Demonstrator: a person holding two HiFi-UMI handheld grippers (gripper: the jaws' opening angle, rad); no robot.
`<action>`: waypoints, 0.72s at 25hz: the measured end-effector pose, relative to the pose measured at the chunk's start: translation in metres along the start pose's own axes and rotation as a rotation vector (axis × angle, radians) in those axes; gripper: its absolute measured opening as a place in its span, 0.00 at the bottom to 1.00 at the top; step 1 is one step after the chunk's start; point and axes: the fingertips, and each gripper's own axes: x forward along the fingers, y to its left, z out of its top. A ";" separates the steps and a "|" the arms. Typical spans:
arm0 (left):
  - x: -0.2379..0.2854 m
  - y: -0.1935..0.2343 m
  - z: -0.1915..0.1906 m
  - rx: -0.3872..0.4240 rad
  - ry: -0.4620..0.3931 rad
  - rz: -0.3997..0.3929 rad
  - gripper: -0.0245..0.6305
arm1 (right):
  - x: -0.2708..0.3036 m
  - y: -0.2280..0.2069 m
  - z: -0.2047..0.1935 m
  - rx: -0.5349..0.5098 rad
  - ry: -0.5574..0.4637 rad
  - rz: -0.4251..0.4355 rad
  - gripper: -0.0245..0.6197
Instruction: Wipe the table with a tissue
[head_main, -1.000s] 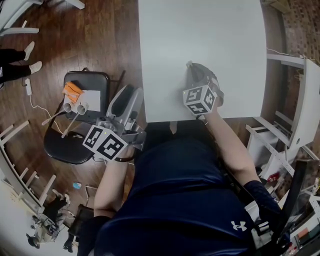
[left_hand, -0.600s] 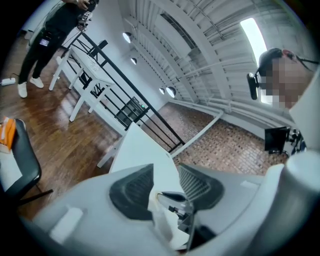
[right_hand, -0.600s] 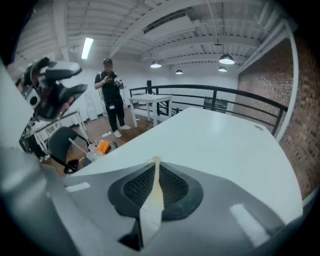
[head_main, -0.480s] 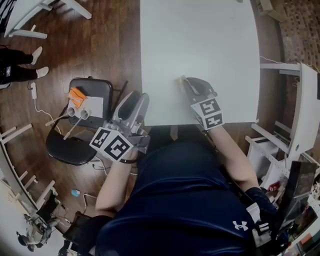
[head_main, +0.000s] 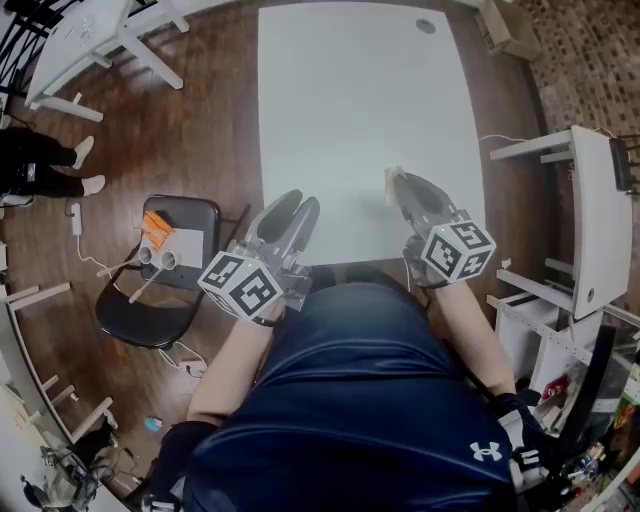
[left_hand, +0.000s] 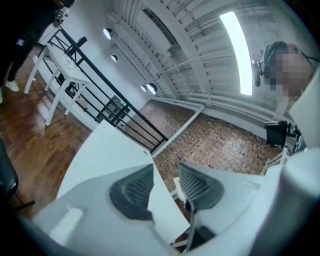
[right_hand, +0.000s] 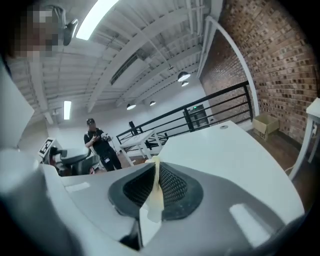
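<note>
The white table (head_main: 350, 100) fills the top middle of the head view. My right gripper (head_main: 396, 184) hovers over its near right part, shut on a small cream tissue (head_main: 391, 178). In the right gripper view the tissue (right_hand: 156, 197) shows as a thin folded strip pinched between the dark ribbed pads (right_hand: 172, 186), with the table (right_hand: 225, 150) beyond. My left gripper (head_main: 291, 207) is over the table's near left corner. Its jaws stand apart with nothing between them in the left gripper view (left_hand: 165, 187), where the table (left_hand: 100, 155) shows through the gap.
A black chair (head_main: 188, 215) with an orange item and white paper stands on the wood floor to the left. A white shelf unit (head_main: 588, 220) is close on the right. A person (right_hand: 100, 142) stands beyond the table's far side, near another white table (head_main: 90, 35).
My left gripper has moved right, from beside the chair to the table's near left corner. The right gripper has shifted slightly right and turned, still pinching the tissue.
</note>
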 end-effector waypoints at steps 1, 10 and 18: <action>0.005 -0.008 -0.002 0.011 0.004 -0.016 0.28 | -0.009 -0.001 0.007 0.024 -0.027 0.006 0.08; 0.025 -0.050 -0.007 0.080 0.028 -0.072 0.28 | -0.062 -0.005 0.045 0.189 -0.199 0.053 0.08; 0.012 -0.043 -0.016 0.054 0.019 -0.052 0.27 | -0.073 0.005 0.042 0.203 -0.216 0.054 0.08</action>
